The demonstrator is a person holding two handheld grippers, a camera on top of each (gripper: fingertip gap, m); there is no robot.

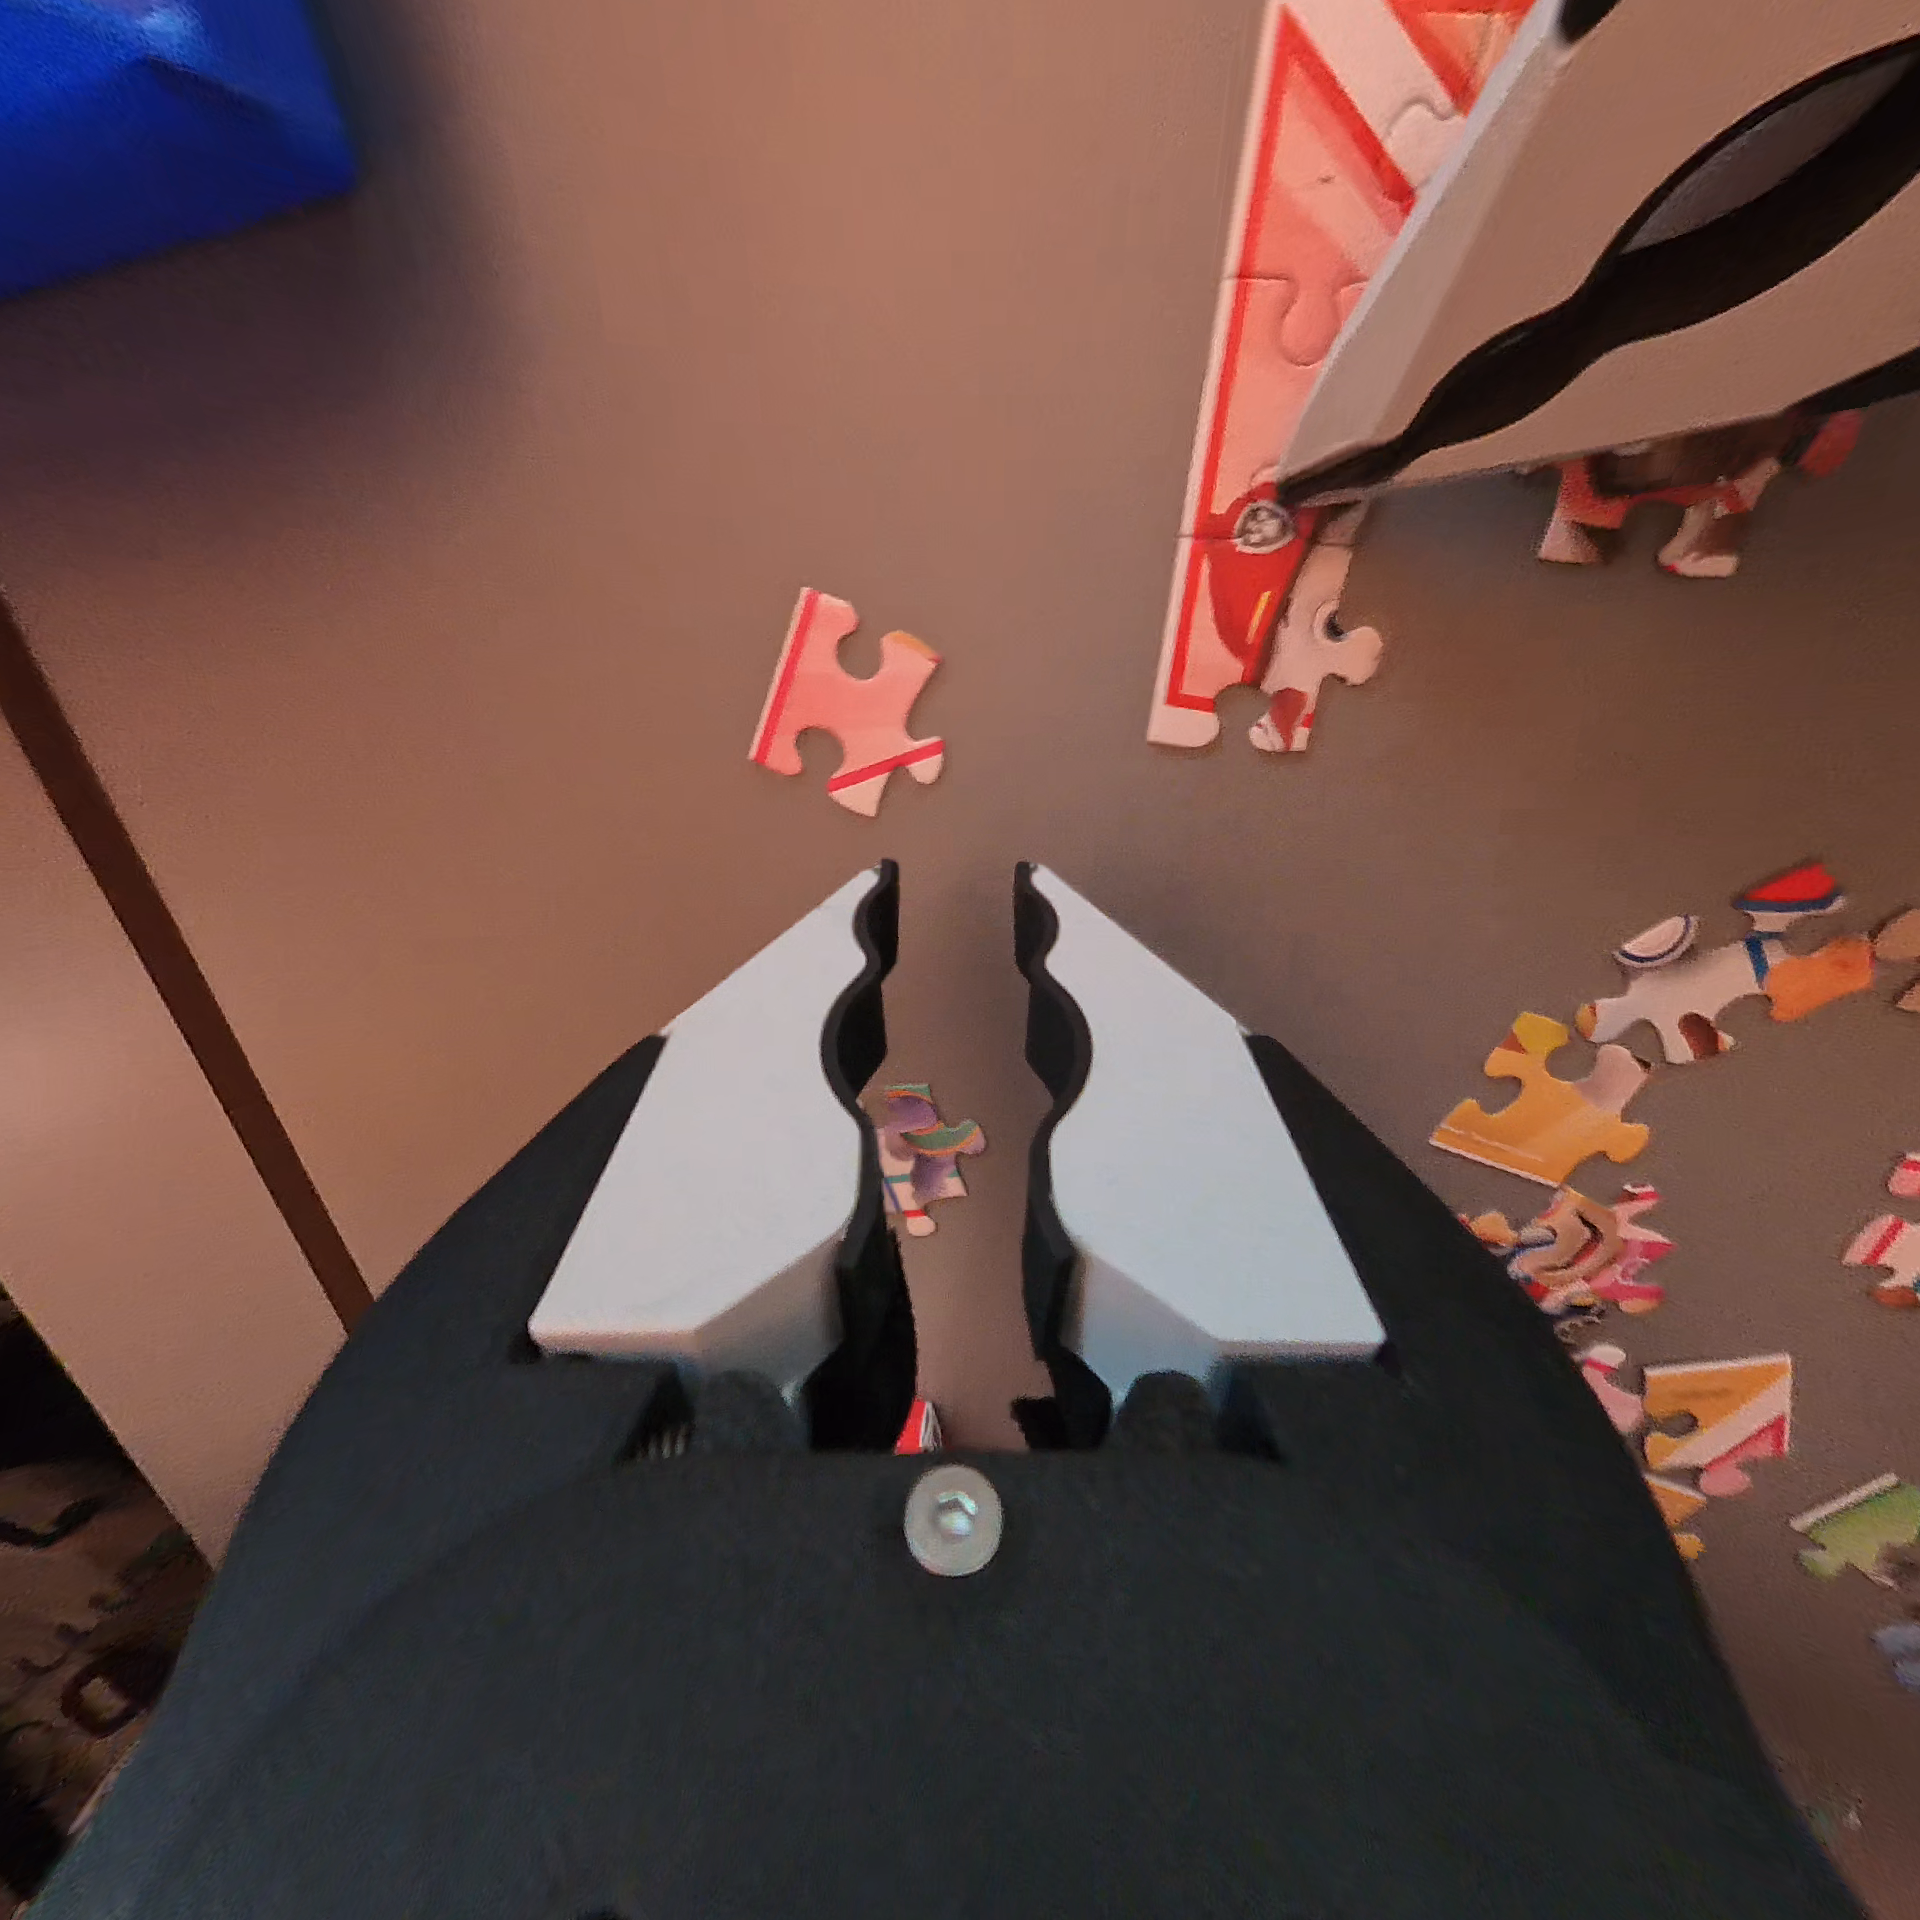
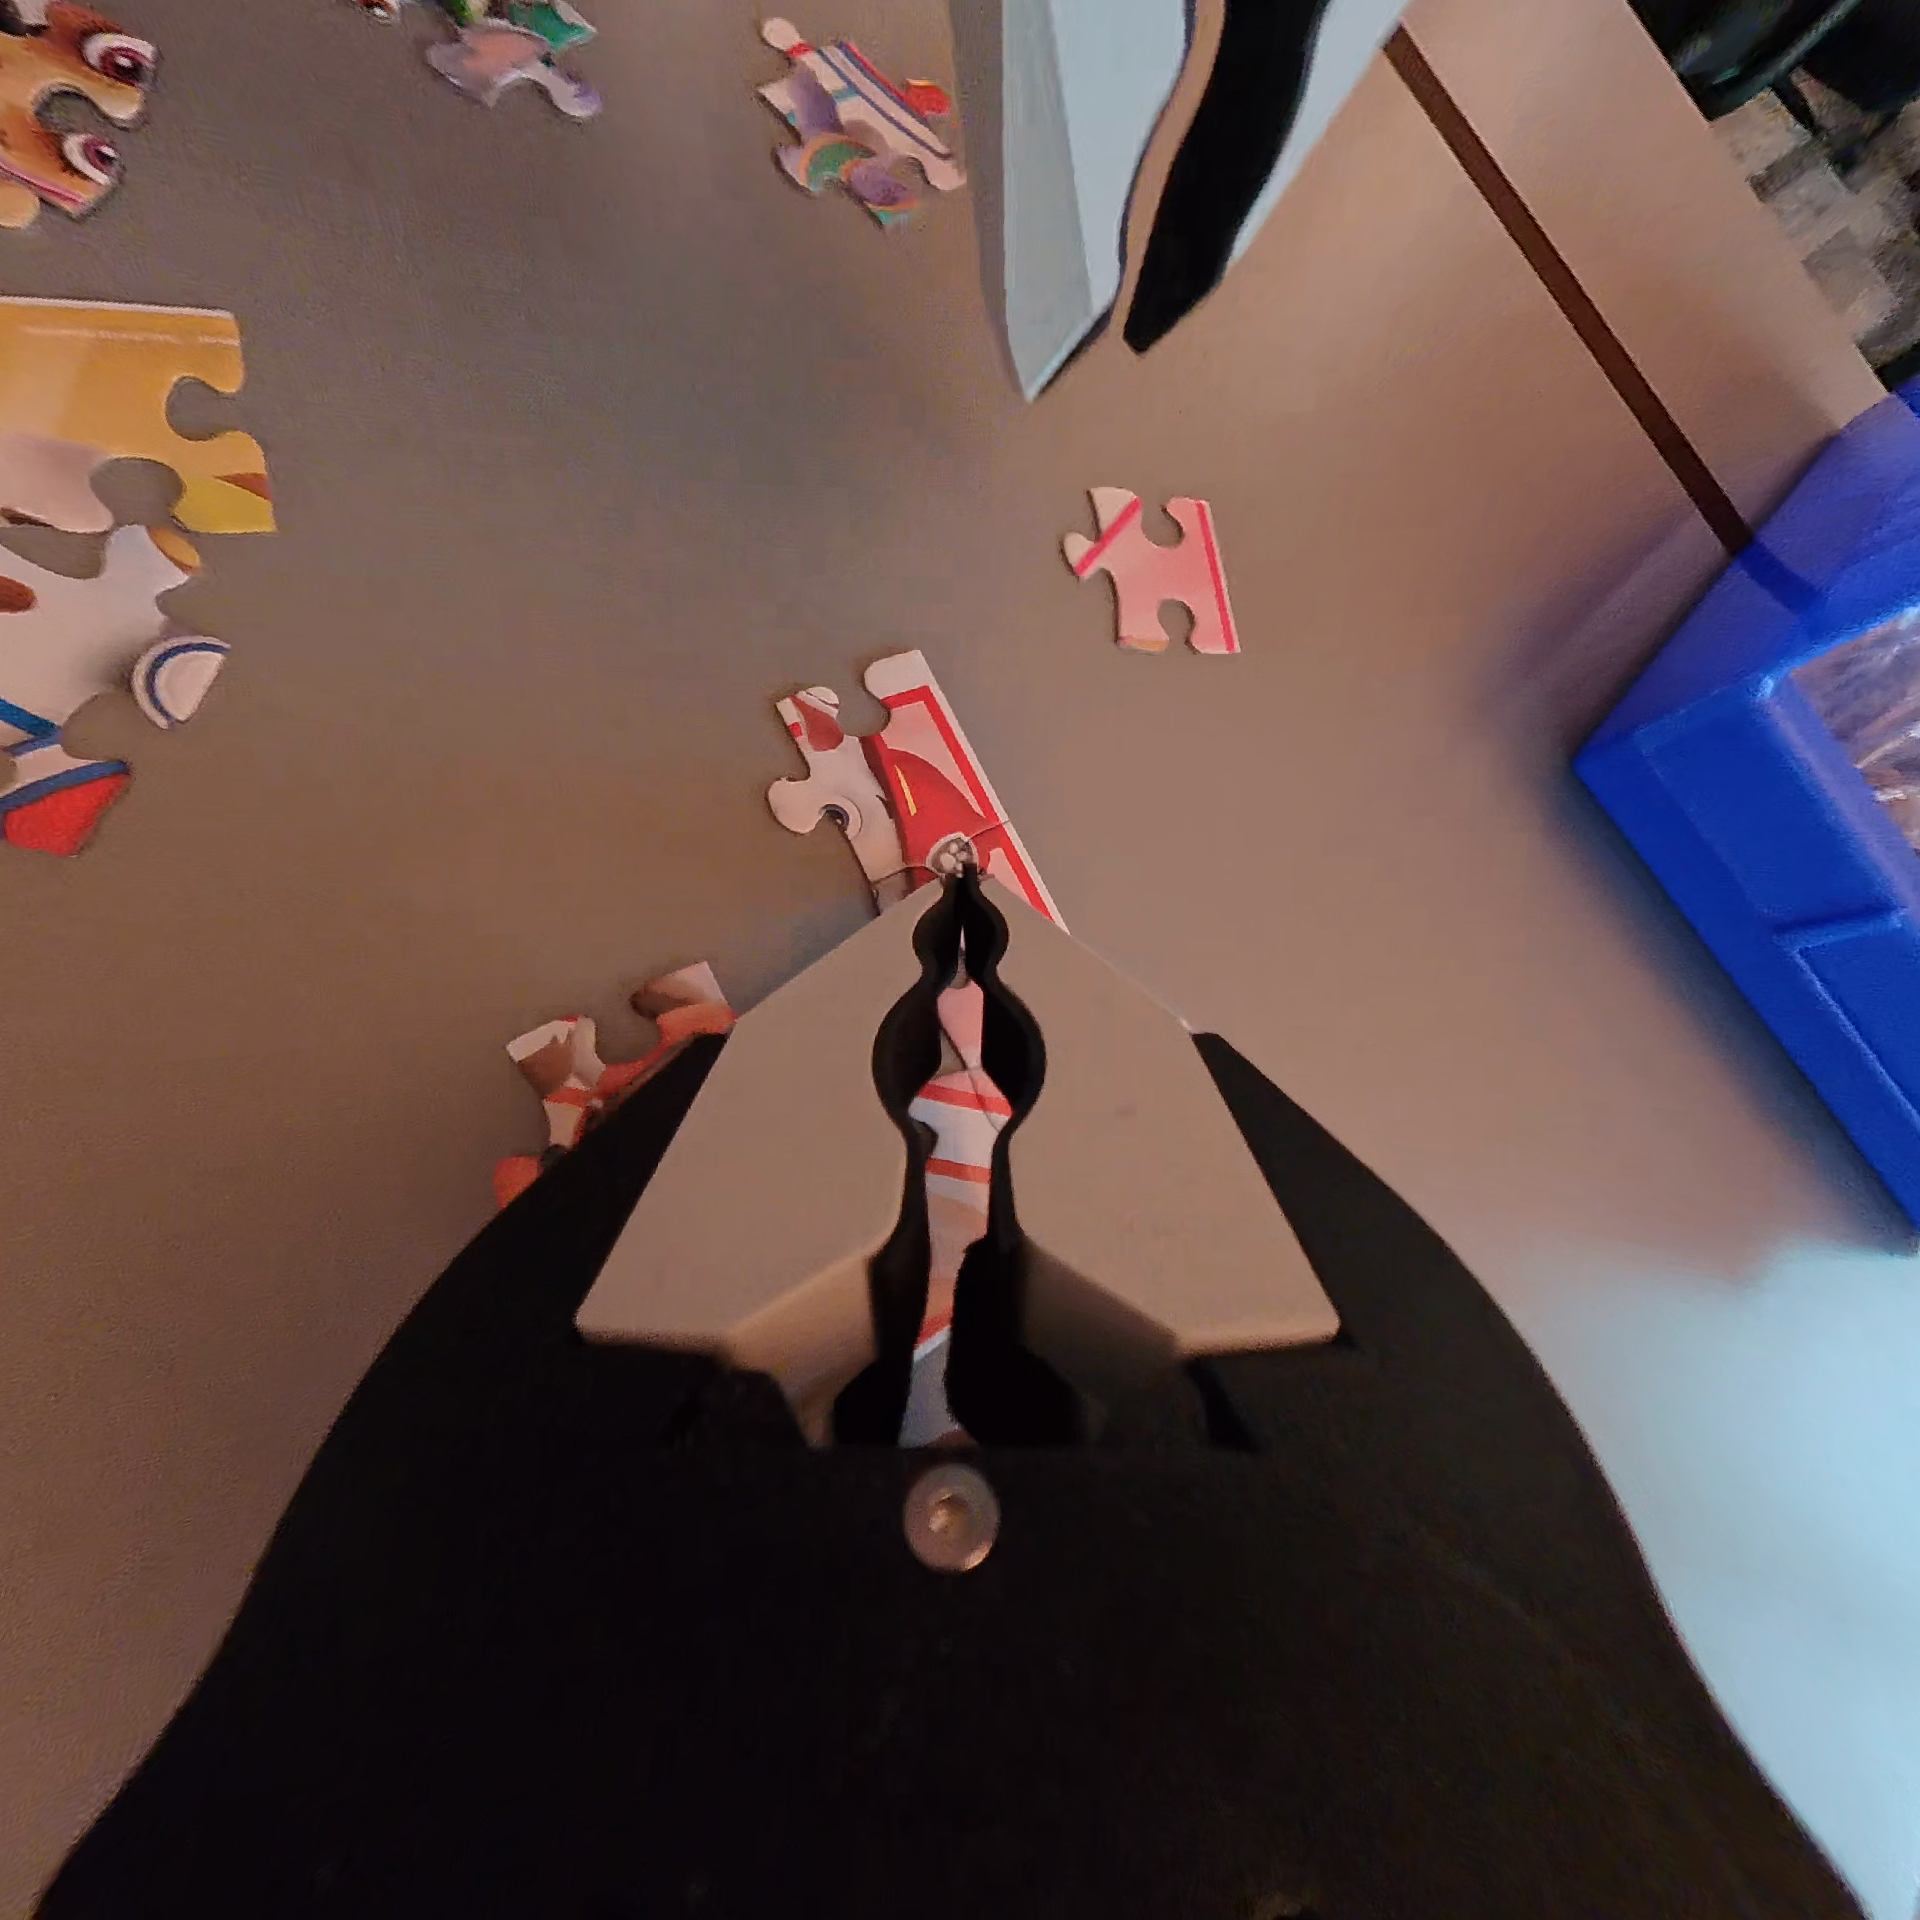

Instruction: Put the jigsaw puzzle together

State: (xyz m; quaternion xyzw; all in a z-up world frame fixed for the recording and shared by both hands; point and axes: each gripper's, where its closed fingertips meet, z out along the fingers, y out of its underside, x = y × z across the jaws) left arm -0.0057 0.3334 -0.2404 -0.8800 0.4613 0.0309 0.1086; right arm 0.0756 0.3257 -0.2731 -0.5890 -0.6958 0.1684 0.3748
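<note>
A joined strip of red and pink edge pieces [image 1: 1242, 416] lies on the grey table; it also shows in the right wrist view [image 2: 925, 769]. My right gripper [image 2: 961, 881] is shut, with its tips resting on the strip's near end. It enters the left wrist view from the upper right [image 1: 1288, 494]. A loose pink edge piece [image 1: 847, 701] lies left of the strip, also seen in the right wrist view [image 2: 1153, 571]. My left gripper [image 1: 954, 873] is open and empty, hovering just short of that pink piece. It shows at the top of the right wrist view [image 2: 1091, 358].
Several loose pieces lie scattered at the right [image 1: 1548, 1122], and at the left in the right wrist view [image 2: 114, 416]. A small colourful piece [image 1: 925, 1153] lies under my left gripper. A blue bin [image 2: 1766, 790] stands by the table's edge [image 1: 156, 935].
</note>
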